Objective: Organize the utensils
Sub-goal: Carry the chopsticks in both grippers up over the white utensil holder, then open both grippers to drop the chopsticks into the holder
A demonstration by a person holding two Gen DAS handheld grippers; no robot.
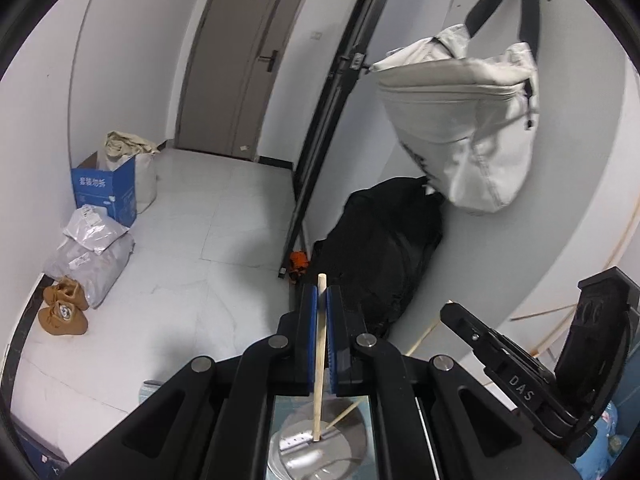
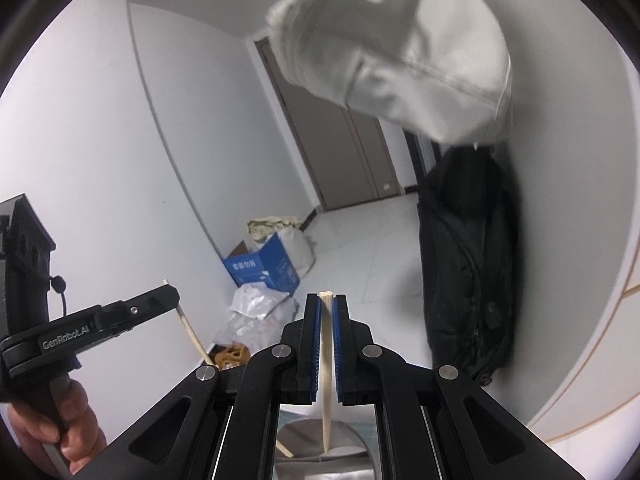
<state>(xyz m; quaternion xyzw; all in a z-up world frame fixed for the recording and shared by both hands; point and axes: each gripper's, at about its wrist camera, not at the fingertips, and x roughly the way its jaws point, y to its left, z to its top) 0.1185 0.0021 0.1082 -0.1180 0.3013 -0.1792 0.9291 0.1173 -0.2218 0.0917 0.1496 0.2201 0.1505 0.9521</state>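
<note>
My left gripper (image 1: 321, 294) is shut on a pale wooden chopstick (image 1: 319, 360) that stands upright, its lower end over a round metal container (image 1: 320, 446) below the jaws. My right gripper (image 2: 326, 300) is shut on a second chopstick (image 2: 327, 368), also upright, its tip over the same metal container (image 2: 316, 438). The left gripper (image 2: 160, 300) with its chopstick (image 2: 192, 332) shows at the left of the right wrist view. The right gripper body (image 1: 520, 368) shows at the right of the left wrist view. Another chopstick end (image 1: 342, 414) rests in the container.
A white bag (image 1: 460, 120) hangs on the wall above a black bag (image 1: 380, 248). A blue box (image 1: 106, 188), grey parcels (image 1: 92, 248) and brown shoes (image 1: 64, 308) lie on the white floor by the left wall. A grey door (image 1: 244, 60) is at the back.
</note>
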